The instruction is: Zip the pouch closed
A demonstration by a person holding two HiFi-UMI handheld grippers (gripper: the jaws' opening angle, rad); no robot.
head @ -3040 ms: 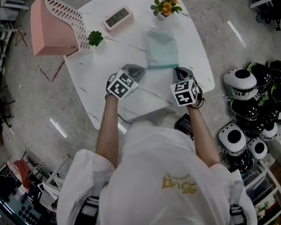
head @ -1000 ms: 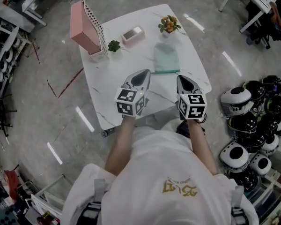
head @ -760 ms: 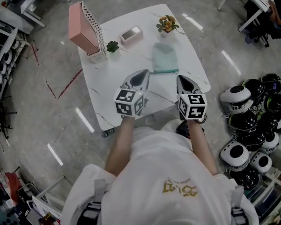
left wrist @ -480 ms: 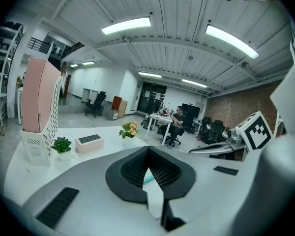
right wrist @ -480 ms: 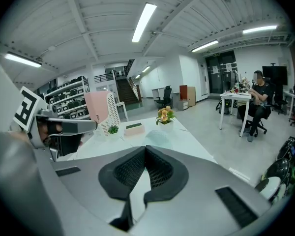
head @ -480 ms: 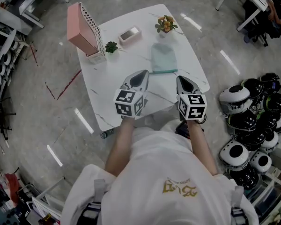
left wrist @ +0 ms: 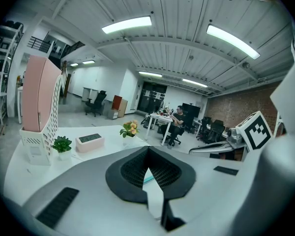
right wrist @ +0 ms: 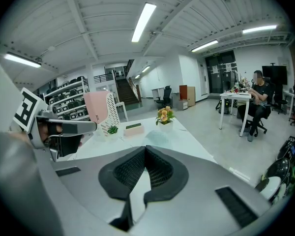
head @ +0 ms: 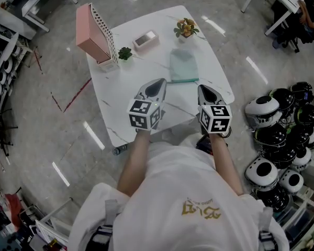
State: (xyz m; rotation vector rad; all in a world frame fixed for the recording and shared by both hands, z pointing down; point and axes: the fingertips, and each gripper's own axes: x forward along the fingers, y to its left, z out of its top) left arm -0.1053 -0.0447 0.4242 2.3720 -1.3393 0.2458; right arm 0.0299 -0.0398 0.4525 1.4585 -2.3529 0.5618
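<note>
The white marble surface (head: 146, 69) bears a pink rack (head: 94, 31), small plant (head: 125, 53), pink clock (head: 146, 38), flower pot (head: 186, 28) and teal pouch (head: 183, 66).

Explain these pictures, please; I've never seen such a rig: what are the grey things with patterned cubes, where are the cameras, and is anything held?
No robot: a person holds a grey two-jaw left gripper and right gripper, one per hand. The top-down picture comes from a head camera; the other two cameras ride on the grippers, looking along their jaws. On the white marble table lie a pale green zip pouch, a pink perforated file holder, a small green plant, a pink clock and potted orange flowers. Both grippers are shut and empty, short of the pouch.
</note>
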